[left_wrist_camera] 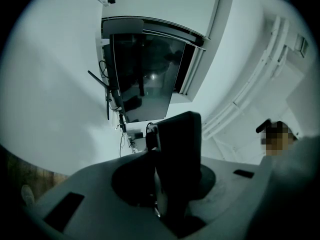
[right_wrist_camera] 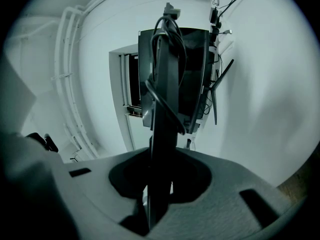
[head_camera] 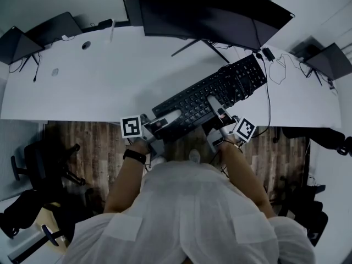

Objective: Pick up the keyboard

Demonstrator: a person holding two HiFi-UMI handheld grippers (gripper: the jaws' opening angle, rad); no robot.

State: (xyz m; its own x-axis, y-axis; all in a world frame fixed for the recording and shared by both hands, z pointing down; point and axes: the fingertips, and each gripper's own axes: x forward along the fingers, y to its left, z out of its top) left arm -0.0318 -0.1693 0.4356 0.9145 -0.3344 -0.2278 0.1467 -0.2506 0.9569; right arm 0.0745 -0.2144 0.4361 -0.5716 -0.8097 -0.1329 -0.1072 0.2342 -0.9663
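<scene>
A black keyboard (head_camera: 212,92) hangs tilted over the front edge of the white desk (head_camera: 82,92), its right end further away. My left gripper (head_camera: 175,116) is shut on its near left edge. My right gripper (head_camera: 213,104) is shut on its near edge, right of the middle. In the left gripper view the keyboard (left_wrist_camera: 177,149) stands end-on as a dark slab clamped in the left gripper (left_wrist_camera: 167,189). In the right gripper view the keyboard (right_wrist_camera: 164,114) shows as a thin dark edge held in the right gripper (right_wrist_camera: 157,184), with its cable (right_wrist_camera: 170,29) looped round the top.
A large dark monitor (head_camera: 214,10) stands at the back of the desk. Laptops sit at the far left (head_camera: 52,29) and the far right (head_camera: 327,59). A cable (head_camera: 268,89) trails from the keyboard's right end. An office chair (head_camera: 38,164) stands on the wooden floor (head_camera: 88,147).
</scene>
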